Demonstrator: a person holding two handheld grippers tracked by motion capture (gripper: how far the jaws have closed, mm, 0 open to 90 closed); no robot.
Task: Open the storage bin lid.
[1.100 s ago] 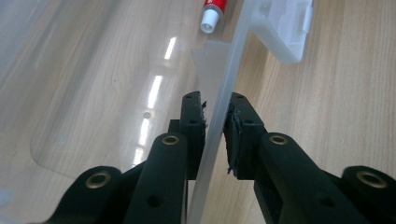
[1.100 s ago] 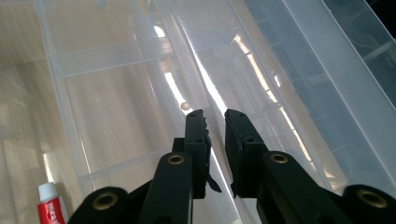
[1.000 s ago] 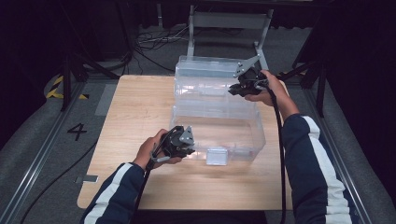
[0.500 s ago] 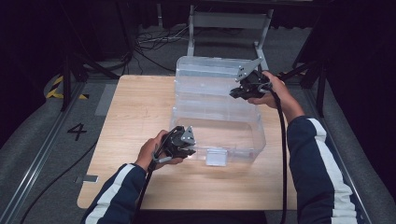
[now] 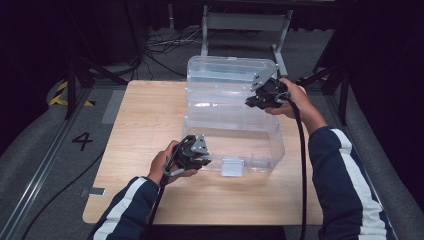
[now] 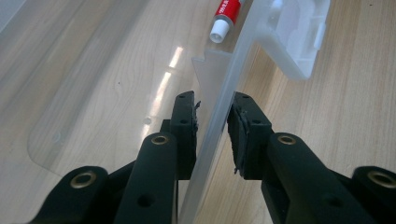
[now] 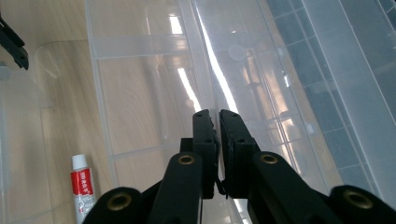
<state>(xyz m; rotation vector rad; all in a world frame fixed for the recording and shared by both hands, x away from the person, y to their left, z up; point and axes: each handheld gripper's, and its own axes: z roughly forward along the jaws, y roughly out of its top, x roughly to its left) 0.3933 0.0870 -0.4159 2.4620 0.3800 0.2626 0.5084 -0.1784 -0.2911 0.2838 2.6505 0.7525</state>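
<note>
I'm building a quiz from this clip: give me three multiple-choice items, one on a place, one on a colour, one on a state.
1. Where does the small tube lie?
A. inside the clear plastic box
B. on the floor
C. in the left tongs

2. What colour is the tube's label?
A. blue
B. red
C. green

3. How do the right tongs stand?
A. wide open over the wooden table
B. closed on the tube
C. closed on a thin clear edge of the box

Key: 1 A, the tube rests on the box's clear floor; 2 B, red label with white cap; 3 C, the jaws pinch a clear plastic edge.
</note>
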